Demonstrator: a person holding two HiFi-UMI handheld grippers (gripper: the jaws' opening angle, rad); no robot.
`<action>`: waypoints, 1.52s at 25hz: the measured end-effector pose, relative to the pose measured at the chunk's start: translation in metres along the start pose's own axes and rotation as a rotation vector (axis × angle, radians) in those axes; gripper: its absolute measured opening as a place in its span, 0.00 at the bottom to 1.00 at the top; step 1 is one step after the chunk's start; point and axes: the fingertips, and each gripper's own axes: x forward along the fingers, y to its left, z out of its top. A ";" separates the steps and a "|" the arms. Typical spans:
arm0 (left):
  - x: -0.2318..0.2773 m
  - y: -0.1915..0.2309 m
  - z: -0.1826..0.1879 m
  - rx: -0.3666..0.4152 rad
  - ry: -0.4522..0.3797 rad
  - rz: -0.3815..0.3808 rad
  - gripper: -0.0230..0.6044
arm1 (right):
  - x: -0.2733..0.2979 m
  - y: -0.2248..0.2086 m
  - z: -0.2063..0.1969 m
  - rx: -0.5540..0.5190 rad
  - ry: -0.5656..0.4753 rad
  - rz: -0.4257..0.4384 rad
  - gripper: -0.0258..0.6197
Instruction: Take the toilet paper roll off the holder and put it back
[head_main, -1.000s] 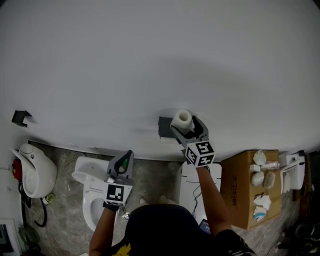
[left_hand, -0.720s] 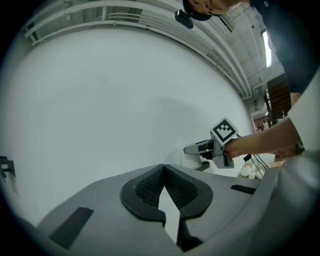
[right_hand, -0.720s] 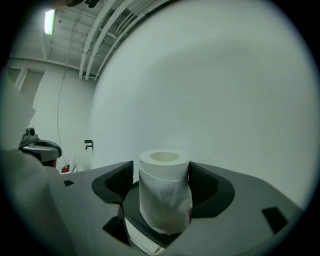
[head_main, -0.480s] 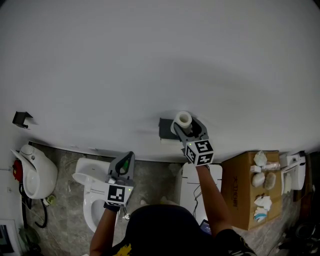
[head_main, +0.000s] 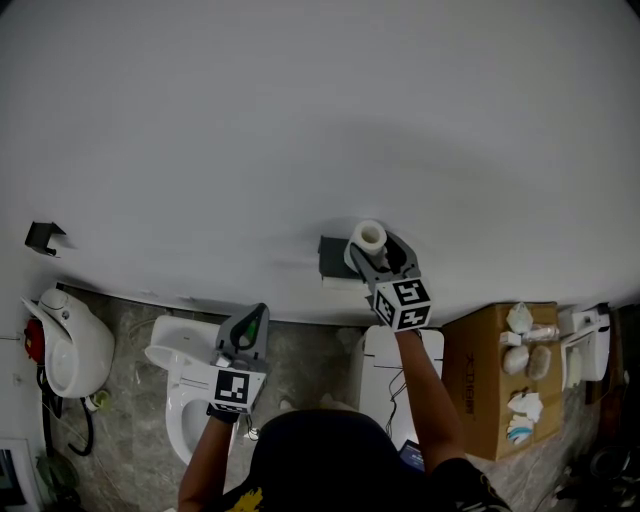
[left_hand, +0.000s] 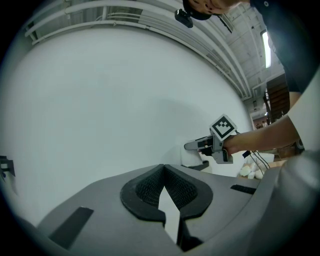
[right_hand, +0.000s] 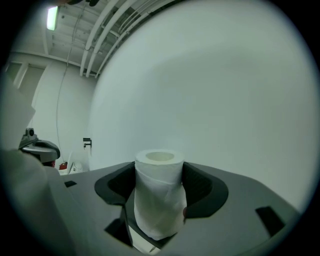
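Tongs of the right hand (head_main: 373, 246) are clamped on the toilet paper roll (head_main: 368, 235). In the right gripper view the two dark pads press against the sides of the roll, one from each side. The roll stands upright between them, and its hollow core is open toward the top. The paper is a little creased where the pads press it.

In the head view the roll is up against the white wall (head_main: 300, 120), just beside the dark holder (head_main: 331, 256), on the holder's right side. Whether the roll sits on a part of the holder or is free from it, I cannot tell. The marker cube (head_main: 402, 304) of the right tongs is directly below the roll in this view, and the person's bare forearm (head_main: 425, 385) reaches up to it.

Tongs of the left hand (head_main: 251, 319) are together, with nothing between them. In the left gripper view their pads meet at the tip, and only a narrow light slit shows lower down. These tongs are held low and to the left, well apart from the roll, above a white toilet (head_main: 185, 385).

A cardboard box (head_main: 490, 370) with some white things on top stands at the right. At the far left there is a white fixture (head_main: 70, 345), and a small black bracket (head_main: 42, 236) is on the wall above it.
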 end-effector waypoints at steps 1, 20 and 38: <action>0.000 0.000 0.000 0.000 -0.001 0.000 0.06 | -0.001 0.000 0.003 -0.004 -0.003 0.002 0.47; 0.005 -0.006 0.002 0.001 -0.017 -0.035 0.06 | -0.030 -0.010 0.118 -0.046 -0.089 0.070 0.47; 0.012 -0.006 0.005 0.033 -0.004 -0.048 0.06 | -0.040 -0.029 0.220 -0.039 -0.167 0.113 0.47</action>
